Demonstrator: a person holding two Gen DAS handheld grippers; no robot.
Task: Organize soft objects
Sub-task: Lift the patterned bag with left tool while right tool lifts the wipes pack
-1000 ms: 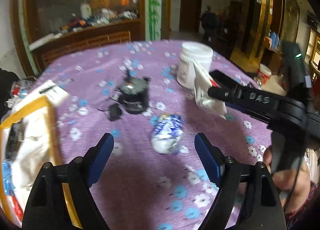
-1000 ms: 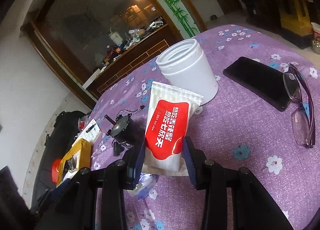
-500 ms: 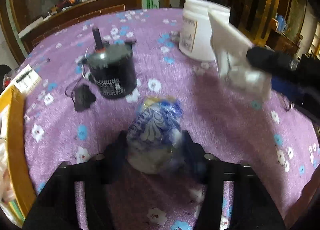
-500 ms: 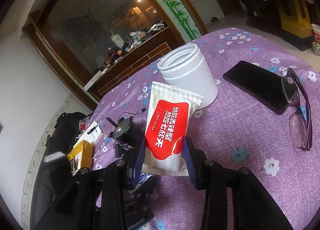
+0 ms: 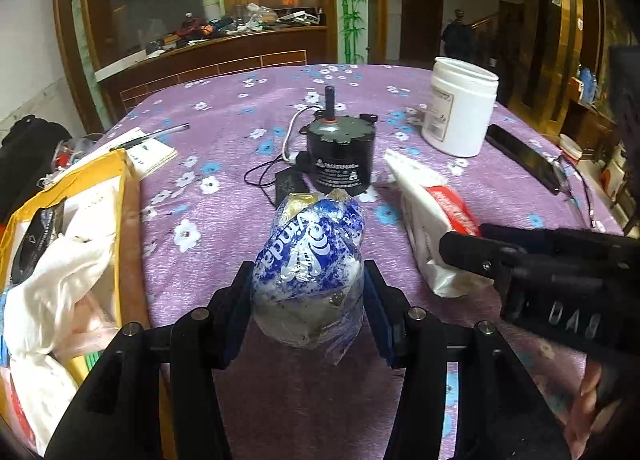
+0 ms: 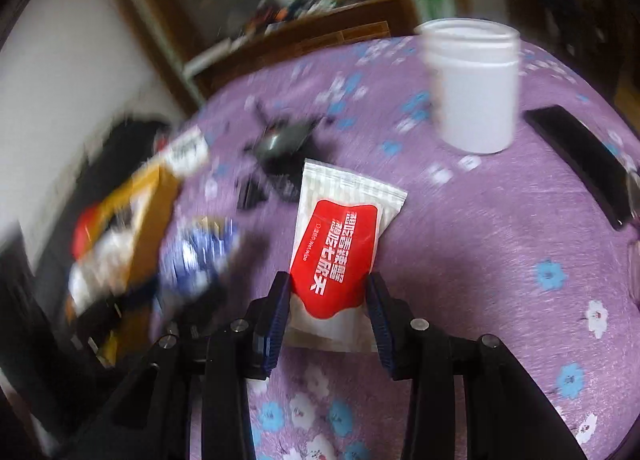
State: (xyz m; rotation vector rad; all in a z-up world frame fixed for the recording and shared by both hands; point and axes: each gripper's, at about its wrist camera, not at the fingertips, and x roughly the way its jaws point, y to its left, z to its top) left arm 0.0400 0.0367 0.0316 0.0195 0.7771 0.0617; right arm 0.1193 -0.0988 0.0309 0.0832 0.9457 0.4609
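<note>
Fingers: left gripper [image 5: 308,296] clamped on crinkled blue-and-white plastic-wrapped soft bundle [image 5: 310,260], jaws just closed; right gripper [image 6: 328,308] pinching white-and-red wet-wipe sachet [image 6: 340,244]. Both held just over purple floral tablecloth [image 5: 224,256]. Handling advice: light squeeze, carry level, avoid black motor [image 5: 340,156].

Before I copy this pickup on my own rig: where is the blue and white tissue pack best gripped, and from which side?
Grip the blue and white tissue pack across its bulging lower half, coming from the near side and angled down, as the left gripper does now. The pack stands on end and is widest and fullest there, so the pads squeeze soft bulk; its crumpled top narrows and would probably slip.
</note>
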